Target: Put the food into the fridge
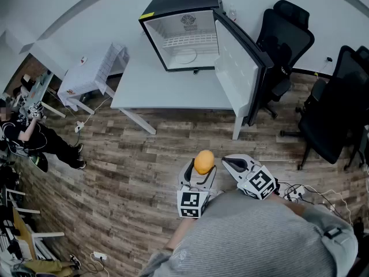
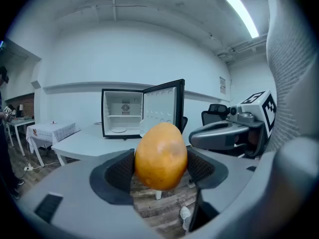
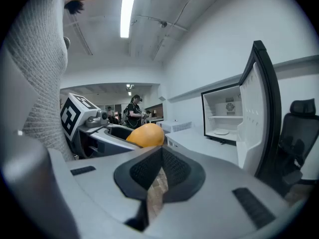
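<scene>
Our left gripper [image 1: 202, 169] pinches the fruit [image 1: 204, 161] at full spread; the right gripper [image 3: 158, 176], closed, holds nothing. We risk the round fruit slipping before the fridge [image 1: 179, 2].

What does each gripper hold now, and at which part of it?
The left gripper clamps the orange fruit by its two sides. The right gripper is shut, empty.
</scene>
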The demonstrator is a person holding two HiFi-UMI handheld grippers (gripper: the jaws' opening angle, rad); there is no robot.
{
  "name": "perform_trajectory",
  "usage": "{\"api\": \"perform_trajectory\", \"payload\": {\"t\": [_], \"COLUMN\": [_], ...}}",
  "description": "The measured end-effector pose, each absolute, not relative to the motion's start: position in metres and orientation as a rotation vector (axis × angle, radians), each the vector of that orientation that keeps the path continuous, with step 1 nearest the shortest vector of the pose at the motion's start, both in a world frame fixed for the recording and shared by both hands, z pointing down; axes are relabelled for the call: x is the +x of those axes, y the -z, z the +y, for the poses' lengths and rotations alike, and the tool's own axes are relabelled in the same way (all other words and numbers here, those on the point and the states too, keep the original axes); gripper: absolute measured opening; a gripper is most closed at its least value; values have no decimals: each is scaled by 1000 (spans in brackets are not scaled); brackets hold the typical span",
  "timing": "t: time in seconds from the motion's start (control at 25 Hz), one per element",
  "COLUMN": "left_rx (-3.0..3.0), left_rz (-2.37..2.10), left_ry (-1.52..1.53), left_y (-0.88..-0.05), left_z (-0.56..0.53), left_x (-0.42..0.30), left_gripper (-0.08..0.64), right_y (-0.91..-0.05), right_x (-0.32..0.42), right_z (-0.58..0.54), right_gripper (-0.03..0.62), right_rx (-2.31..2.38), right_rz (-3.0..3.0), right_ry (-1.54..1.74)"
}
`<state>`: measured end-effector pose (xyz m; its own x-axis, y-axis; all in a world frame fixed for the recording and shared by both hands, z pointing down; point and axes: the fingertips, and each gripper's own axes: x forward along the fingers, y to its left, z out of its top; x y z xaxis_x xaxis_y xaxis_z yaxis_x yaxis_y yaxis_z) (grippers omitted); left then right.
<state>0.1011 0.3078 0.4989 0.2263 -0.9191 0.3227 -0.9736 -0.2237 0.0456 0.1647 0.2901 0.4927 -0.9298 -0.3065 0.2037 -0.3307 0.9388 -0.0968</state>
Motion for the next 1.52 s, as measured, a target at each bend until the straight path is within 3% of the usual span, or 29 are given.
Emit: {"api": "perform_trajectory", "payload": {"t": [1.52], "left_rx": [2251], "left_rz": [-1766], "left_ry": [-328], "left_y": [-507], "left_z": [308], "left_x": [84], "left_gripper": [337], "right_y": [-502], "right_x": [144], "right_z": [295], "right_gripper": [11], "right_rx": [416], "right_rz": [-2893], "right_ry": [-251]}}
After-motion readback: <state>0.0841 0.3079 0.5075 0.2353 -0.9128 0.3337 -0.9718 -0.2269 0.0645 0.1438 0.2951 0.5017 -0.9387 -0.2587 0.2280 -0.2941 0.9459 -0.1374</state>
